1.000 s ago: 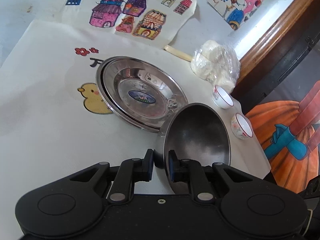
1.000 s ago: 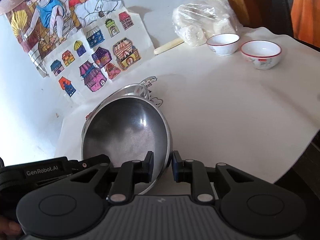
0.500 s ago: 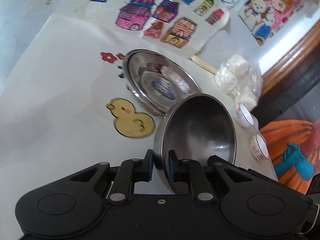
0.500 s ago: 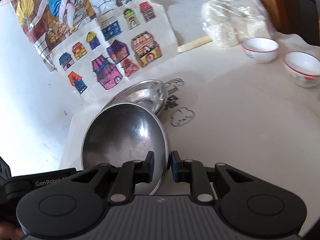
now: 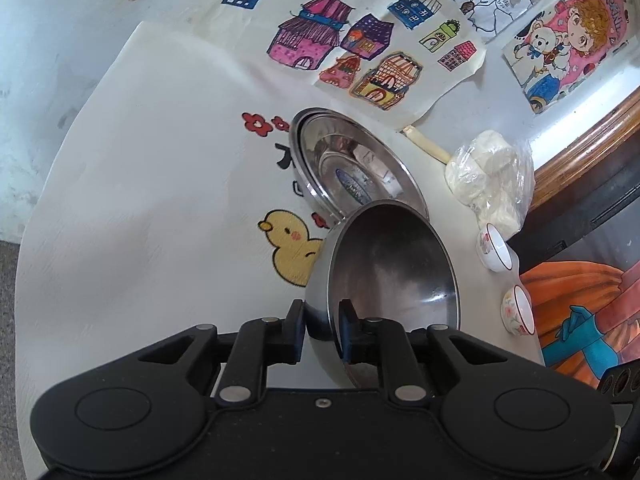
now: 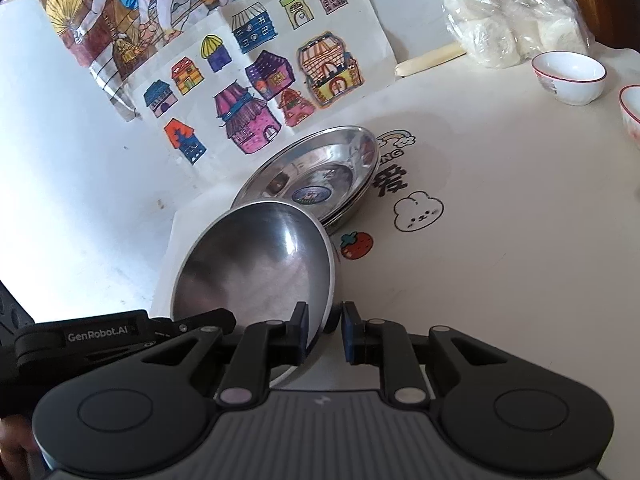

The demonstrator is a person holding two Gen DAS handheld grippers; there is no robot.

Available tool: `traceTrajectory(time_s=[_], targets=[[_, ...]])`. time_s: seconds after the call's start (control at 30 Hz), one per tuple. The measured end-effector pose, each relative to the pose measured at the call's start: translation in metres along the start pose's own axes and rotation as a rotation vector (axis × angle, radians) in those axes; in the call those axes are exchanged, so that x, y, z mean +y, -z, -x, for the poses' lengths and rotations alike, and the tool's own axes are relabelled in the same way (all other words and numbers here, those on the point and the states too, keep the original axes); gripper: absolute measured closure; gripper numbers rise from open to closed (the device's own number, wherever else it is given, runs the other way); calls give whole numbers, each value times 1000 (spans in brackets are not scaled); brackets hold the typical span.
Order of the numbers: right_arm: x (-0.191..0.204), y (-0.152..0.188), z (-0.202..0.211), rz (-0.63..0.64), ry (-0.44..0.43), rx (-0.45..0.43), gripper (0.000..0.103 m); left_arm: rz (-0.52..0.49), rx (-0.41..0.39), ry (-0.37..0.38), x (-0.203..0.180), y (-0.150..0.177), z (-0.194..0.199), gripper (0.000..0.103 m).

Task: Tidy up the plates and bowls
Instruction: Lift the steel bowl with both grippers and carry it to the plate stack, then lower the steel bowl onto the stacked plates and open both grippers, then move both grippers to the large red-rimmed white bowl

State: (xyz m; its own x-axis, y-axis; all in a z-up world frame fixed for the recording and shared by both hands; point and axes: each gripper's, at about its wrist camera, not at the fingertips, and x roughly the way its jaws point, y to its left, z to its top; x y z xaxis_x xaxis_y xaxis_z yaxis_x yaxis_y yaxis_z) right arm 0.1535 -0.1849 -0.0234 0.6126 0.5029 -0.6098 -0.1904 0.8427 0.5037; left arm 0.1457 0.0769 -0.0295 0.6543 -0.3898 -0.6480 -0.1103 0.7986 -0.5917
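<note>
- The steel bowl (image 5: 392, 272) hangs tilted in the air between both claws. Its far rim is now just over the near edge of the stacked steel plates (image 5: 352, 172); one second ago it stood more to the side of them and the plates looked farther away.
- The left claw (image 5: 320, 330) is almost closed on the bowl's rim, one pad outside the wall and one inside. Its jaws opened a very little in the last half second, but the rim is between them and the pads appear to press it.
- The right claw (image 6: 323, 332) pinches the opposite rim, and its jaws are nearly closed on the thin edge.
- In the right wrist view the bowl (image 6: 256, 268) overlaps the plates (image 6: 320, 176), which lie on the printed cloth of the table (image 6: 500, 240).
- I judge that the bowl goes onto the plate stack next; it is close but not yet set down.
- Two small porcelain bowls (image 6: 568, 76) wait well apart, beside a plastic bag (image 6: 516, 12) of white buns, so some sorting remains.
</note>
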Motion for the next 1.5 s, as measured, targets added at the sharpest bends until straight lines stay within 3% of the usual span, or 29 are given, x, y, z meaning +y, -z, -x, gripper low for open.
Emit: traceTrajectory(time_s=[0.53, 0.83, 1.03, 1.13, 1.2, 1.3, 1.5], targets=[[2, 8, 11, -31, -17, 22, 78, 23, 28, 7, 5, 8, 9, 83], [3, 13, 21, -43, -21, 16, 71, 19, 5, 5, 7, 10, 17, 80], [5, 14, 29, -39, -16, -12, 59, 20, -25, -5, 6, 8, 25, 62], [6, 15, 33, -42, -7, -26, 53, 17, -50, -11, 4, 8, 30, 42], [6, 15, 36, -43, 0, -37, 46, -7, -85, -12, 0, 7, 35, 21], [4, 14, 40, -47, 4, -54, 34, -79, -168, -39, -13, 8, 46, 4], [-3, 11, 49, -43, 2, -103, 11, -224, -295, -93, -43, 6, 57, 1]])
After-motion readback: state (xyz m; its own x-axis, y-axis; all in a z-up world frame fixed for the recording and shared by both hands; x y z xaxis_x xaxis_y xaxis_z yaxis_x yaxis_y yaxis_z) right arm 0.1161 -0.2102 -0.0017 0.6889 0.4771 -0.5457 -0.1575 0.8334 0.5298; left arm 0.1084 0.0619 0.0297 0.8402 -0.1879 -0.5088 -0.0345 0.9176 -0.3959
